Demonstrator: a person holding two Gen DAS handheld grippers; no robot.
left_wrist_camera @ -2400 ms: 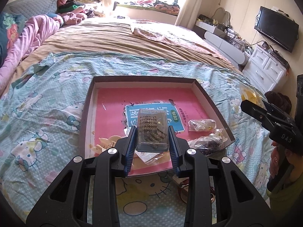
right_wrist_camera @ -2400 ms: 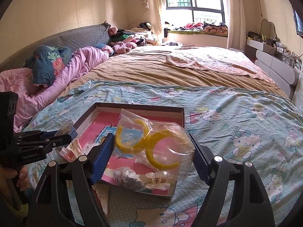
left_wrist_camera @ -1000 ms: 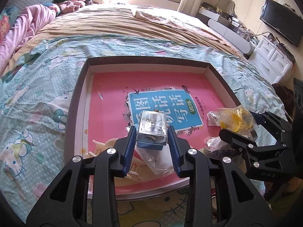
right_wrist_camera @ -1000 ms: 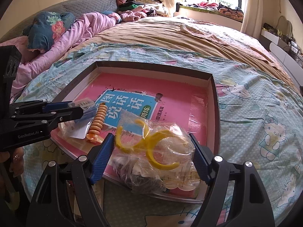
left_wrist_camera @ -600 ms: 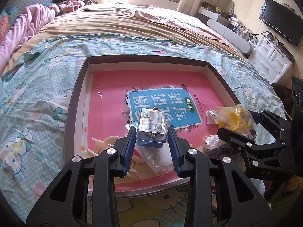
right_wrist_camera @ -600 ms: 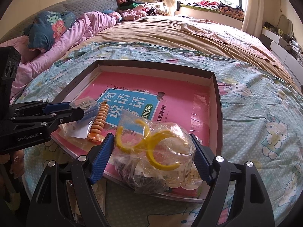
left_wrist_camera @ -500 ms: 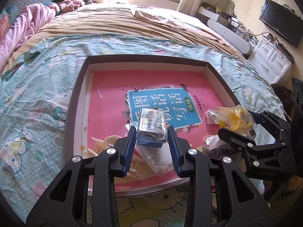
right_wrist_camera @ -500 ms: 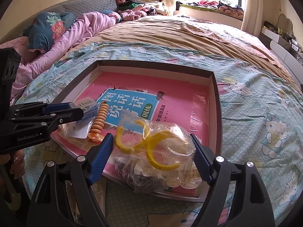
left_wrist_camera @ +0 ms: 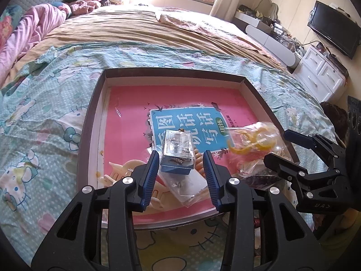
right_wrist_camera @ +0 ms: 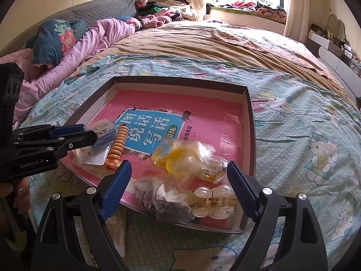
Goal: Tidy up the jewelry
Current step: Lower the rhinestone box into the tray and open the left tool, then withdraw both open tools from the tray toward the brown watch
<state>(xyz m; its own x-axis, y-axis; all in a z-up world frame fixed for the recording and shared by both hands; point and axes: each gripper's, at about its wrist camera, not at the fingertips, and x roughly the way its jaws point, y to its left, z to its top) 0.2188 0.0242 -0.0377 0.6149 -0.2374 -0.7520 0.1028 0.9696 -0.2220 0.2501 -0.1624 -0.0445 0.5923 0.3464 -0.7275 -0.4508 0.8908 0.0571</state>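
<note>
A dark-rimmed tray [left_wrist_camera: 171, 70] with a pink book in it lies on the bed. My left gripper [left_wrist_camera: 181, 158] hangs over its near edge with its jaws opening. A clear box with a blue base [left_wrist_camera: 178, 151] rests between the pads, and a gap shows on each side. My right gripper [right_wrist_camera: 179, 164] is open and widening. A plastic bag of yellow rings [right_wrist_camera: 180, 155], blurred, sits free of the pads on the tray's near right part. The left wrist view shows that bag [left_wrist_camera: 252, 140] beside the right gripper [left_wrist_camera: 276, 145].
In the tray also lie an orange spiral hair tie [right_wrist_camera: 117, 149], a dark bagged item [right_wrist_camera: 162, 198], a clear hair claw [right_wrist_camera: 212, 198] and a cream hair claw [left_wrist_camera: 121, 171]. A cartoon-print sheet [right_wrist_camera: 315, 140] surrounds the tray. White drawers [left_wrist_camera: 322, 76] stand at the right.
The left jaws have spread off the clear box, which now rests in the tray. The right jaws have widened and the bag of yellow rings has dropped out of them into the tray.
</note>
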